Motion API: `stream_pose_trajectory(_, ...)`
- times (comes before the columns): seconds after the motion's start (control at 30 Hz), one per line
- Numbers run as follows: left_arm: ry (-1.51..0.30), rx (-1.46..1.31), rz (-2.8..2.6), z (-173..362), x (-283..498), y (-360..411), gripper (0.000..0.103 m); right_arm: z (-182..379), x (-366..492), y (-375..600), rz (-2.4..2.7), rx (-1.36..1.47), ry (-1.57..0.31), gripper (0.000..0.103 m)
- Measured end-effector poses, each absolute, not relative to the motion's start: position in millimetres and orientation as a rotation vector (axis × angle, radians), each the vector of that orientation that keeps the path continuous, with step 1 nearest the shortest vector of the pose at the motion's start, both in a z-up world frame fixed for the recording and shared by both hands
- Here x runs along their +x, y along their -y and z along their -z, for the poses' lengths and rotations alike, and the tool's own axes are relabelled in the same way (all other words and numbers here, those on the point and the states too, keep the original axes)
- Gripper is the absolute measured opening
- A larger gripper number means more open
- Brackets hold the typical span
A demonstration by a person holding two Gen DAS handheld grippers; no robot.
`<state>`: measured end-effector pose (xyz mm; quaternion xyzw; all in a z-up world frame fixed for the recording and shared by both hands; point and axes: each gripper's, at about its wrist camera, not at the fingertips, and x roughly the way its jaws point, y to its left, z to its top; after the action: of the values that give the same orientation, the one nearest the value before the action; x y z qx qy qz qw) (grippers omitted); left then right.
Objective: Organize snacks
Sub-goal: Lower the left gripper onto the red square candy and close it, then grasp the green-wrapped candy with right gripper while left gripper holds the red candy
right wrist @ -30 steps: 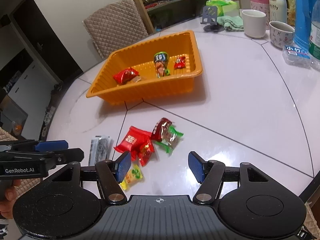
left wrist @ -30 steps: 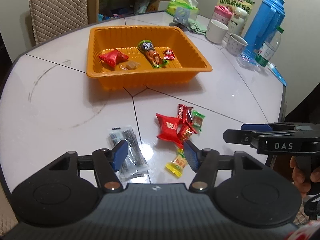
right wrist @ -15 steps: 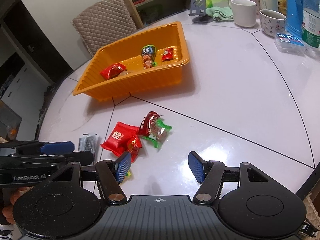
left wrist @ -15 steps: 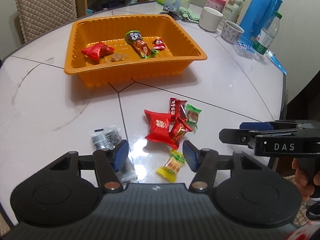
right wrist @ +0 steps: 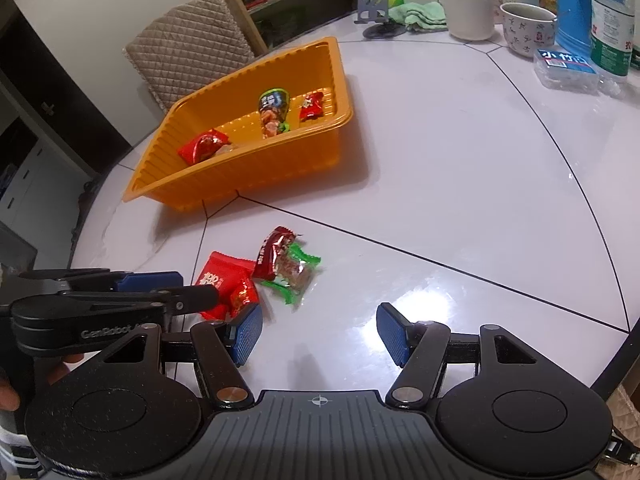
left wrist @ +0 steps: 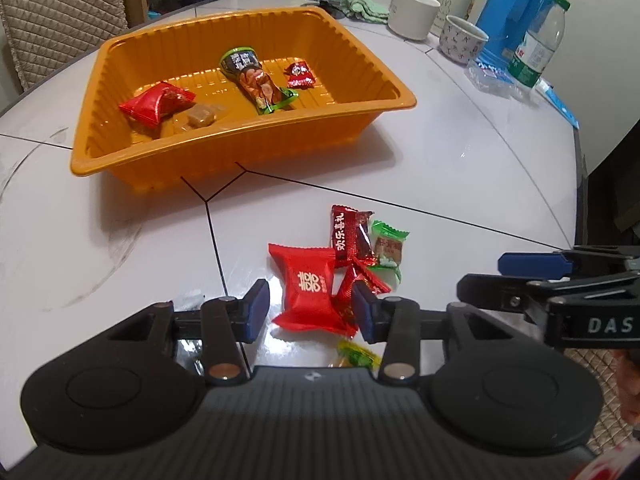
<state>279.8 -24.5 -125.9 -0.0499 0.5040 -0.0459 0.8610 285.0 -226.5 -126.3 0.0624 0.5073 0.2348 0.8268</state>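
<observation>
Item: red pillow-pack snack [left wrist: 310,286], white double-happiness mark on its face, lower centre of the left wrist view.
Location: flat on the white counter [left wrist: 460,184], at the near-left edge of a small loose heap.
Neighbours: small crinkled red sachet [left wrist: 362,286] overlapping its right edge; dark red foil bar [left wrist: 347,236] and green-ended clear candy [left wrist: 387,249] just above; yellow-green candy [left wrist: 358,356] below, mostly hidden by the gripper body.
Destination: orange ribbed tray [left wrist: 248,152], upper left of the frame, already holding a red packet, a toffee, a long dark-green pack and a small red candy.
Left gripper [left wrist: 310,312]: fingers apart, straddling the red pillow-pack, not visibly pressing it; right pad looks to lie against the small sachet.
Right gripper [right wrist: 320,334]: fingers apart over bare counter, lower centre of its own view, nothing between them.
Handling, judged: light, air-puffed, soft; film glossy and likely slippery; contents probably crushable under a hard squeeze.
Hold, judged: across the plump middle, side to side, gently; crimped ends too thin and floppy.
Risk, judged: the sachet caught along with it; the packet skating on the slick counter.
</observation>
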Motion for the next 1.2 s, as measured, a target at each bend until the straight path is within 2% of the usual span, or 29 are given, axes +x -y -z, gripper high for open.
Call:
stream_pose_trajectory(0.33, -1.091, -0.104, 0.105, 140, 295, 24, 0.026, 129, 291, 230, -0.488, 0.148, -1.085, 0.063)
stream_pose_trajectory(0.53, -1.091, -0.117, 0.105, 141, 296, 22, 0.023, 130, 293, 225, -0.499, 0.144, -1.086, 0.063)
stream_pose_trajectory(1.2, -1.016, -0.183, -0.009, 110, 272, -15, 0.022, 138, 305, 204, -0.571, 0.082, -1.047, 0.063)
